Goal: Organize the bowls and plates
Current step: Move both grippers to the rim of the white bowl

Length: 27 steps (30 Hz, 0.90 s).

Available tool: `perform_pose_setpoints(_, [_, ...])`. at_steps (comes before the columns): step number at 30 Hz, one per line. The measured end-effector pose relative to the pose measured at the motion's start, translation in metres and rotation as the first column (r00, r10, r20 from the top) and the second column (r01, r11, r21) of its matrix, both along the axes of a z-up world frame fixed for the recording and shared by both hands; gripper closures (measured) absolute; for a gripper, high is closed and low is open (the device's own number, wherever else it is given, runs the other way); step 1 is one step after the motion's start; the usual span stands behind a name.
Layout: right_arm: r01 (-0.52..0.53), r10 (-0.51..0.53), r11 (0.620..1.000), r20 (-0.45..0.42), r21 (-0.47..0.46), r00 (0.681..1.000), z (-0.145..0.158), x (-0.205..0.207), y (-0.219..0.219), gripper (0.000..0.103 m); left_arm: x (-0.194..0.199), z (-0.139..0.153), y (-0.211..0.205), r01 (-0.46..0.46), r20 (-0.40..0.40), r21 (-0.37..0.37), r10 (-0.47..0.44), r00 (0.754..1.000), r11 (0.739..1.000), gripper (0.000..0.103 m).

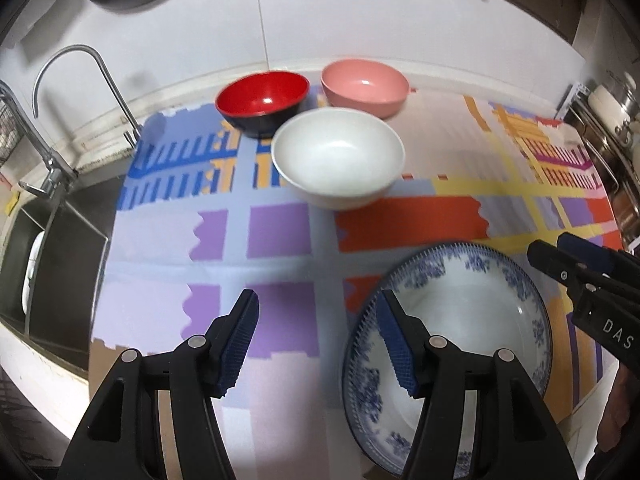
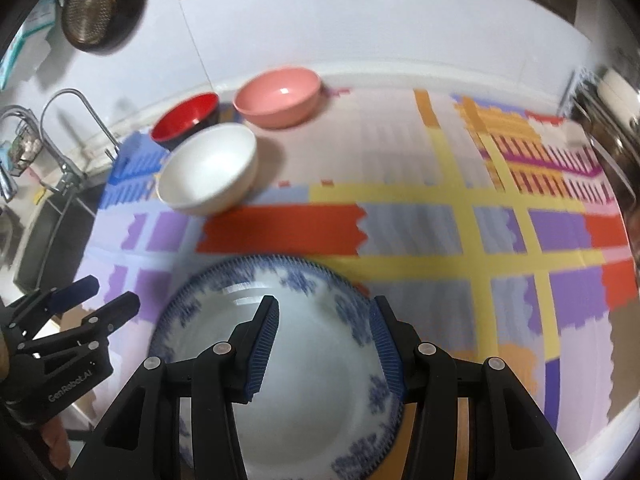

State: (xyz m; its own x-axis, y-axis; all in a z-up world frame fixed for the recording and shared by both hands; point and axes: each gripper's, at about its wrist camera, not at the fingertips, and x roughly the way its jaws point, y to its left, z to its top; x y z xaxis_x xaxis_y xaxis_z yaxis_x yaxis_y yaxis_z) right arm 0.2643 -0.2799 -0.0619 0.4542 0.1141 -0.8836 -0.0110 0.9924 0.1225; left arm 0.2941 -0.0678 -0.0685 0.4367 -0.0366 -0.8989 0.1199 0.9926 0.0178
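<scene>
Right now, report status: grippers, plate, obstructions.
Left gripper and right gripper open, empty. Blue-patterned plate on mat beneath. Three bowls behind; nothing obstructing.

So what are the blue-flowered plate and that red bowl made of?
The blue-flowered plate looks like glazed ceramic: white, glossy, with streaks of reflected light and printed blue flowers. The red bowl is shiny red inside and black outside, probably lacquer-style plastic, though its look alone leaves this open.

Blue-patterned plate's (image 2: 280, 360) near edge cropped
</scene>
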Motion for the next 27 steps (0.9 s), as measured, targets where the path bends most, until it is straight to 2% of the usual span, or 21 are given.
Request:
perform_pose_setpoints(7, [-0.045, 0.045, 0.999, 0.079, -0.004, 0.996, 0.017, 0.026, 0.021, 0.055, 0.020, 0.012, 0.018, -0.008, 0.060, 0.028, 0.006, 0.998, 1.000, 0.043])
perform_pose_setpoints(19, [-0.118, 0.116, 0.993, 0.082, 0.020, 0.990, 0.015, 0.078, 0.053, 0.055, 0.071, 0.006, 0.038, -0.019, 0.086, 0.030, 0.016, 0.996, 0.999, 0.043])
perform_pose_setpoints(27, [-0.121, 0.118, 0.992, 0.072, 0.045, 0.990, -0.001, 0.115, 0.059, 0.055, 0.112, -0.015, 0.040, -0.021, 0.060, 0.022, 0.020, 0.998, 1.000, 0.043])
